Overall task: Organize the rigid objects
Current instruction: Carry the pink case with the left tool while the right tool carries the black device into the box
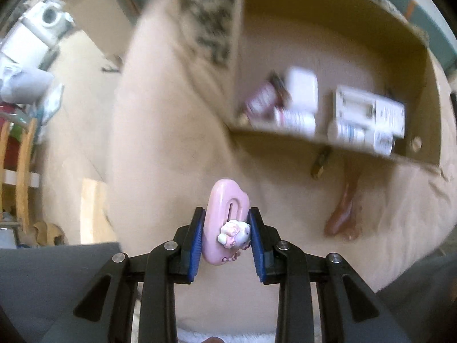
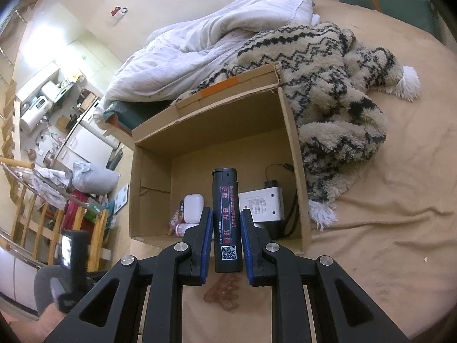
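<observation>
Right wrist view: right gripper (image 2: 227,228) is clamping the black lighter (image 2: 227,220), long axis pointing far toward the cardboard box (image 2: 294,154); left gripper (image 1: 227,237) is pinching the pink clip (image 1: 225,225), box lying far-right.

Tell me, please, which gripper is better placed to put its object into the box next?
Probably the right gripper. It holds the black lighter directly in front of the open box, pointing into it. The left gripper holds the pink clip above the bedsheet, with the box off to its upper right.
</observation>
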`<state>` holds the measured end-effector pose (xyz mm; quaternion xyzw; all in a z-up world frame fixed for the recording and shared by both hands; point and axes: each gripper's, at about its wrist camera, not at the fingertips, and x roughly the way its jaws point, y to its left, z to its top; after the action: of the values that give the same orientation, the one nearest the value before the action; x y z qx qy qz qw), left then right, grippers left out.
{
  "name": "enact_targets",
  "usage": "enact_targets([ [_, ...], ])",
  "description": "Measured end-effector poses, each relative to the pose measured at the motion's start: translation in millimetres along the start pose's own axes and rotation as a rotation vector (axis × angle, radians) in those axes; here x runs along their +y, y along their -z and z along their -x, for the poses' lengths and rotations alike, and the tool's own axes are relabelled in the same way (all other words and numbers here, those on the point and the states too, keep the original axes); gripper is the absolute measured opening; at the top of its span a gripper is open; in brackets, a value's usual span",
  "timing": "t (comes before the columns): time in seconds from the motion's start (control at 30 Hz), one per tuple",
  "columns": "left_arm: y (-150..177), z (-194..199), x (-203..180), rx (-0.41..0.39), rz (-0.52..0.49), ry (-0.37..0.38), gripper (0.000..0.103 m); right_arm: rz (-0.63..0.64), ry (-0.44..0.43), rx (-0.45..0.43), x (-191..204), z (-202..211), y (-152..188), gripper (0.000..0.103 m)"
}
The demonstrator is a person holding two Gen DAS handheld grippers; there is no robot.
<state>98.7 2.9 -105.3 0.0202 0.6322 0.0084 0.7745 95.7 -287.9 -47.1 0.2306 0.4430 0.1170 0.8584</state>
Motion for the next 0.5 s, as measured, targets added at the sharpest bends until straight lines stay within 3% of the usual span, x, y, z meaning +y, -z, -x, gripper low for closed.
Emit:
enact_targets([
  [0.23,-11,59,3,-0.170,0.044,-0.003,0.027,0.027,0.008,-0.020,4,1,-7,0.021],
  [0.5,-63,90,-7,-0.342,-0.012,-0.057,0.027,0.054,0.024,-0.063,2,0,-32,0.021],
])
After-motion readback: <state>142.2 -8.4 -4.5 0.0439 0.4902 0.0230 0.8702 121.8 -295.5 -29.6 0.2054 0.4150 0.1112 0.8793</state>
